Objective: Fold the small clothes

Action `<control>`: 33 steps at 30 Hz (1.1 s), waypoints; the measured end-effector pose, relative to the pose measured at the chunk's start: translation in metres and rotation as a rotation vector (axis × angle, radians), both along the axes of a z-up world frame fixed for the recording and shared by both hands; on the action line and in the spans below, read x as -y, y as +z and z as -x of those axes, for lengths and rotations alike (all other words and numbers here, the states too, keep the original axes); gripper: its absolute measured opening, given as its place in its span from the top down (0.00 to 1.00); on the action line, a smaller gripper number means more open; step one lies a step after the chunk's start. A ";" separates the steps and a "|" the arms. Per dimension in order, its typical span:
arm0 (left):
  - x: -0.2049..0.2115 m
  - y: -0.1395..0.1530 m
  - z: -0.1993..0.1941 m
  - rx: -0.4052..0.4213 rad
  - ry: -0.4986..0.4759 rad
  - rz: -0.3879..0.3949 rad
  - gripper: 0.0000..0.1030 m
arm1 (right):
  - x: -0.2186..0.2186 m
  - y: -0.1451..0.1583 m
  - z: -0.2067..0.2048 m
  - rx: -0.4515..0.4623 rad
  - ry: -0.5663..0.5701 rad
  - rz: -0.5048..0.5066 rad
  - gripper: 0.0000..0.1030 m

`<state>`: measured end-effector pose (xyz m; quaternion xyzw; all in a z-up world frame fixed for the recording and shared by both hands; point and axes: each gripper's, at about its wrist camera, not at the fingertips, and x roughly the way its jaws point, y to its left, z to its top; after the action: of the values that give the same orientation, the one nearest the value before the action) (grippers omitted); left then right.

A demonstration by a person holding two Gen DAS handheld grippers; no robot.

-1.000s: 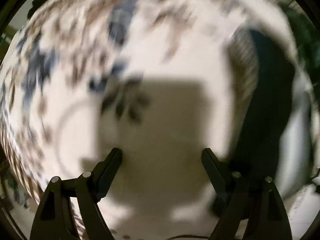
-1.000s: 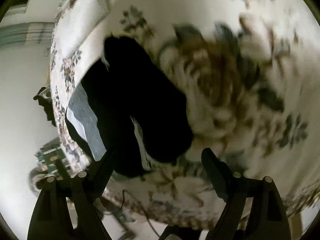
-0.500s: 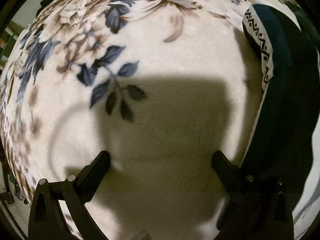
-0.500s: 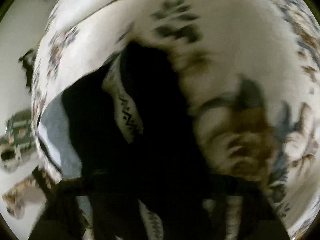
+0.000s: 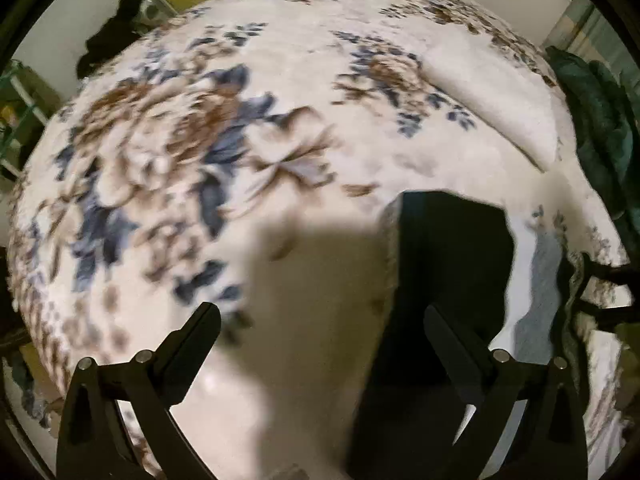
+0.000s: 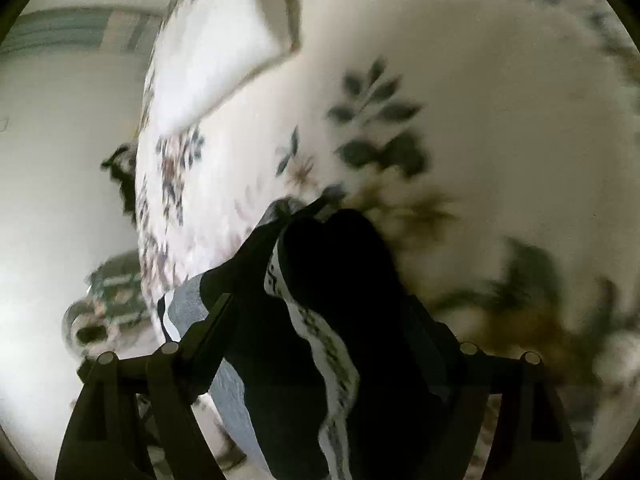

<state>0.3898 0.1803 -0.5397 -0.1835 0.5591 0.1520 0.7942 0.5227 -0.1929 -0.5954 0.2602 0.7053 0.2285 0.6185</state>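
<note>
A dark folded garment with a white patterned band lies on the floral blanket, partly on top of a grey garment. My left gripper hangs open above the blanket with nothing between its fingers. Its right finger is over the dark garment's near edge. My right gripper is low over the same dark garment. Its jaws are opening and straddle the cloth, and the pads do not press on it. The grey garment shows under its left finger.
A white pillow lies at the far right of the bed. Dark green clothes are heaped past the bed's right edge. Another dark bundle sits beyond the far left corner. The bed edge and pale floor lie left of my right gripper.
The left gripper has risen from the blanket, so more of the bed shows and the dark garment sits lower right. The right gripper came down over the dark garment, shut, and has spread again.
</note>
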 end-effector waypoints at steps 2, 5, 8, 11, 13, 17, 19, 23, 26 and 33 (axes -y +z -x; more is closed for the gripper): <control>0.005 -0.002 -0.007 0.002 -0.010 0.045 0.00 | -0.008 -0.010 -0.004 -0.005 0.041 0.009 0.51; 0.010 -0.013 -0.022 -0.014 -0.002 0.142 0.00 | -0.016 0.000 -0.007 0.043 0.072 -0.006 0.90; 0.011 -0.011 -0.023 0.014 0.023 0.209 0.00 | -0.009 0.034 -0.014 0.142 0.002 -0.011 0.90; 0.013 -0.007 -0.024 0.028 0.027 0.217 0.00 | -0.015 0.033 -0.030 0.133 0.015 0.022 0.89; 0.014 -0.005 -0.021 0.027 0.025 0.214 0.00 | -0.019 0.010 -0.034 0.030 0.069 0.110 0.75; 0.018 0.005 -0.003 0.030 0.014 0.215 0.00 | 0.014 0.026 -0.014 0.015 0.006 0.130 0.44; 0.020 0.011 0.013 0.032 0.002 0.206 0.00 | 0.036 0.038 0.009 -0.005 -0.031 0.114 0.36; 0.025 0.011 0.040 -0.003 0.002 0.193 0.00 | 0.060 0.030 0.068 -0.117 -0.048 0.056 0.32; 0.030 0.007 0.059 -0.038 0.017 0.192 0.00 | 0.061 0.028 0.105 -0.126 -0.023 -0.009 0.35; 0.041 0.006 0.076 -0.057 0.038 0.196 0.00 | 0.089 0.076 0.133 0.084 -0.148 0.128 0.95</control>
<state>0.3137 0.1397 -0.5342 -0.2663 0.5900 0.1167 0.7532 0.3899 -0.2820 -0.5190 0.2615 0.6707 0.1473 0.6783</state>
